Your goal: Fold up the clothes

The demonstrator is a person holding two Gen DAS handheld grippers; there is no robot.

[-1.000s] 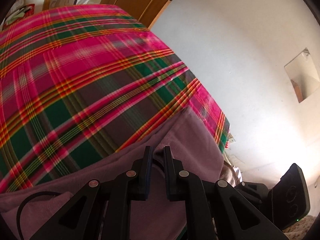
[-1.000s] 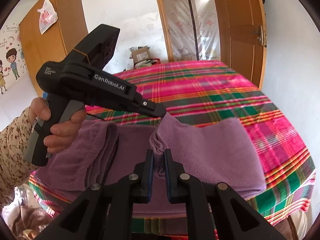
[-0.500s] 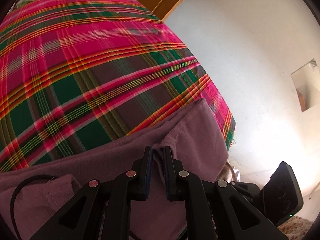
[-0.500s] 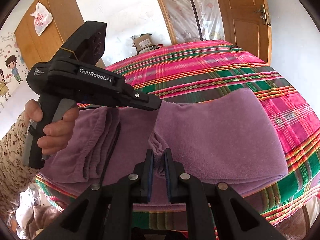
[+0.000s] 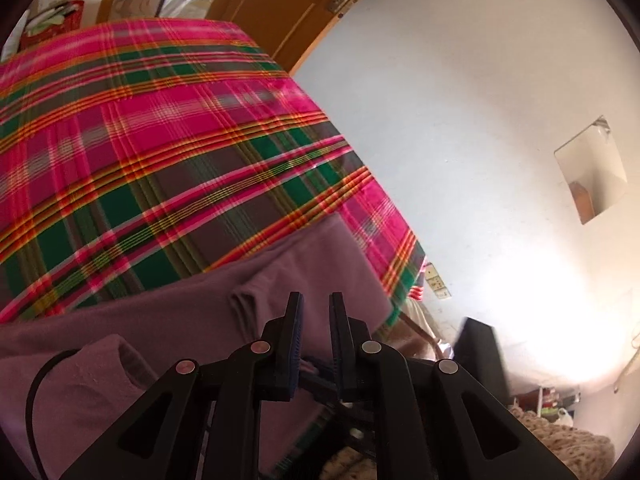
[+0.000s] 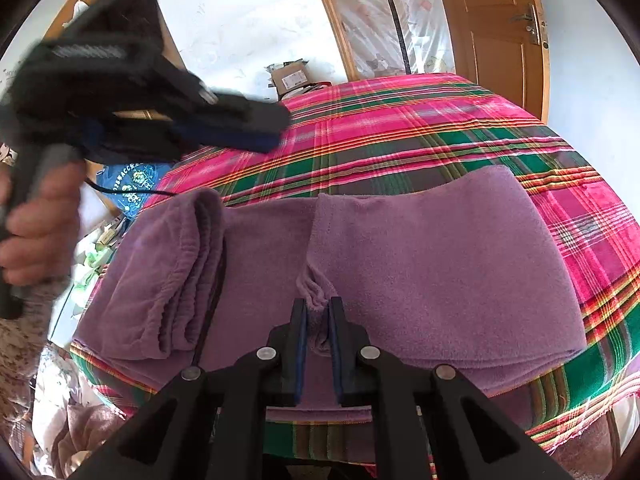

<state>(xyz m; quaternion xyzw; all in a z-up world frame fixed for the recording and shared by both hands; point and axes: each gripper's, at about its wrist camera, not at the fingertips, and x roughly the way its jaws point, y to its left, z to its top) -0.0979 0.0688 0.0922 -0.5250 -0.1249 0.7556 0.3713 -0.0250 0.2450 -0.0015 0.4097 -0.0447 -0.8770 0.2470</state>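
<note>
Right gripper (image 6: 318, 310): jaws nearly together, clamped on a bunched pucker of the purple garment (image 6: 440, 264). The pinch sits at the near middle of the cloth, where a fold seam runs up toward the far edge.

Left gripper (image 5: 316, 308): jaws opening, narrow gap, nothing between the pads. In its own view the purple fabric lies below and past the fingertips, with a small folded corner just left of them.

Garment location: spread flat on the near edge of the bed, on a pink/green/red plaid sheet (image 6: 420, 128). The right part is folded over into a smooth panel. The left part is a rolled or gathered bundle with ribbed edges.

Right wrist view only:
- the left gripper seen from outside (image 6: 240, 128), blurred, lifted over the plaid sheet beyond the garment's far left corner, held by a hand (image 6: 40, 224) with a floral sleeve below it
- wooden cabinet at upper left, cardboard box past the bed, blue printed fabric beside the bed
- thin black cable across the bundle

Left wrist view only:
- white wall to the right of the bed with a tilted mirror-like panel (image 5: 592, 168)
- dark block at the bed's near right corner, too blurred to identify

Door (image 6: 500, 28): visible in both views.

Writing: lettering on the left gripper's body, the box label and the blue fabric print are all unreadable.
</note>
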